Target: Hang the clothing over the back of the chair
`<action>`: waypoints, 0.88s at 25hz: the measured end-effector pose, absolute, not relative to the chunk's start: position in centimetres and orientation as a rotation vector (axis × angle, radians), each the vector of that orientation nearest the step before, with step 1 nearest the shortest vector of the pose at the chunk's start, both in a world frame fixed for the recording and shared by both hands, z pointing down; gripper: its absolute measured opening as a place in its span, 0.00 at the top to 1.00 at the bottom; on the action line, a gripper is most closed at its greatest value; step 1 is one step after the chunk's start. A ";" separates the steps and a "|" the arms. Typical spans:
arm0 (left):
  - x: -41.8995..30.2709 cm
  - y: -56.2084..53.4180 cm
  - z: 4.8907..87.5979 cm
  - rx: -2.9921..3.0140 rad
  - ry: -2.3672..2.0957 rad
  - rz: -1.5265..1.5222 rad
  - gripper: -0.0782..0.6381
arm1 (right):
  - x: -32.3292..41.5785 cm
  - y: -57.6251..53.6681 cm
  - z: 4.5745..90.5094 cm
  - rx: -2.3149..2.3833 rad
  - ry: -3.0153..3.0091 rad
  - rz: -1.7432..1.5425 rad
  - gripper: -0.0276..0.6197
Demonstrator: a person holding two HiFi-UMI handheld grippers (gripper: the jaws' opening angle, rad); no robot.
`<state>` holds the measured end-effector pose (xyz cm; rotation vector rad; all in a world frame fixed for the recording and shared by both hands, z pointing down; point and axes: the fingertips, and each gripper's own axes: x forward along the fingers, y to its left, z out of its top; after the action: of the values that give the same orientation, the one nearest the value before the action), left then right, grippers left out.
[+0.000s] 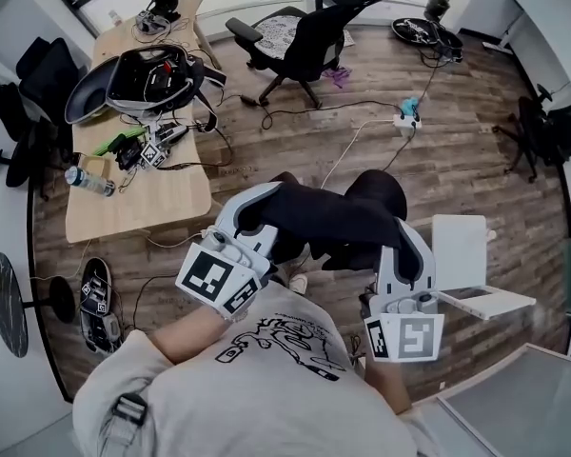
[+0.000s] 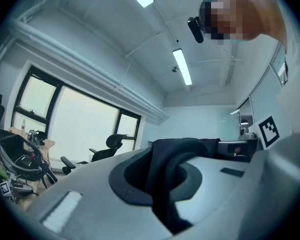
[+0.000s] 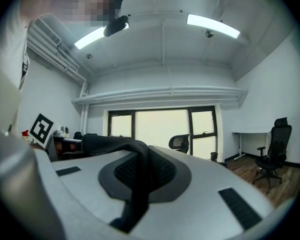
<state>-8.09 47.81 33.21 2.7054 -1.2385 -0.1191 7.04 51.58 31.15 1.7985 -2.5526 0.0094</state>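
Note:
A black piece of clothing (image 1: pixel 328 219) hangs stretched between my two grippers, in front of the person's chest. My left gripper (image 1: pixel 255 215) is shut on its left end, and dark cloth (image 2: pixel 162 159) shows pinched between the grey jaws of that gripper (image 2: pixel 165 184). My right gripper (image 1: pixel 404 241) is shut on the right end, where a fold of cloth (image 3: pixel 112 145) runs down between the jaws of the right gripper (image 3: pixel 136 184). A black office chair (image 1: pixel 309 27) stands farther off on the wood floor, its back toward me.
A wooden desk (image 1: pixel 133 208) at the left carries a helmet-like shell, cables and a bottle. A low white stand (image 1: pixel 466 255) sits at my right. A white cable and power strip (image 1: pixel 406 117) lie on the floor. More black chairs (image 3: pixel 275 144) stand along the walls.

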 end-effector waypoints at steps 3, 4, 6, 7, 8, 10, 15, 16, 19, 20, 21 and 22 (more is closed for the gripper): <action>-8.0 46.5 33.4 2.702 -1.228 -0.125 0.87 | 7.2 50.2 31.2 1.806 -2.546 0.007 0.95; -8.1 45.9 33.5 2.701 -1.225 -0.131 0.87 | 7.1 49.6 31.1 1.809 -2.545 0.004 0.95; -8.4 44.5 33.5 2.703 -1.219 -0.143 0.87 | 6.8 48.2 31.1 1.814 -2.543 -0.002 0.95; -8.5 43.7 33.5 2.705 -1.216 -0.150 0.87 | 6.6 47.4 31.1 1.817 -2.541 -0.004 0.95; -8.7 42.8 33.4 2.706 -1.213 -0.157 0.87 | 6.4 46.5 31.0 1.819 -2.540 -0.006 0.95; -9.2 41.0 33.2 2.710 -1.208 -0.171 0.87 | 5.9 44.5 30.9 1.818 -2.538 -0.010 0.95; -11.1 35.7 32.8 2.701 -1.199 -0.215 0.87 | 4.1 39.0 30.3 1.812 -2.531 -0.033 0.95; -11.5 34.6 32.8 2.699 -1.195 -0.223 0.87 | 3.7 37.9 30.2 1.812 -2.529 -0.034 0.95; -12.7 31.4 32.5 2.698 -1.182 -0.231 0.87 | 2.4 34.7 29.9 1.816 -2.526 -0.035 0.95; -13.2 30.4 32.4 2.699 -1.180 -0.233 0.87 | 1.9 33.7 29.9 1.818 -2.525 -0.034 0.95; -13.8 29.4 32.3 2.700 -1.180 -0.234 0.87 | 1.4 32.7 29.8 1.821 -2.524 -0.034 0.95; -14.3 28.5 32.2 2.702 -1.180 -0.235 0.87 | 0.9 31.8 29.7 1.824 -2.523 -0.035 0.95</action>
<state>-14.28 28.45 32.18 2.7025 -1.1798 -0.2352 0.95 31.76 29.74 1.8240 -2.5233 -0.0348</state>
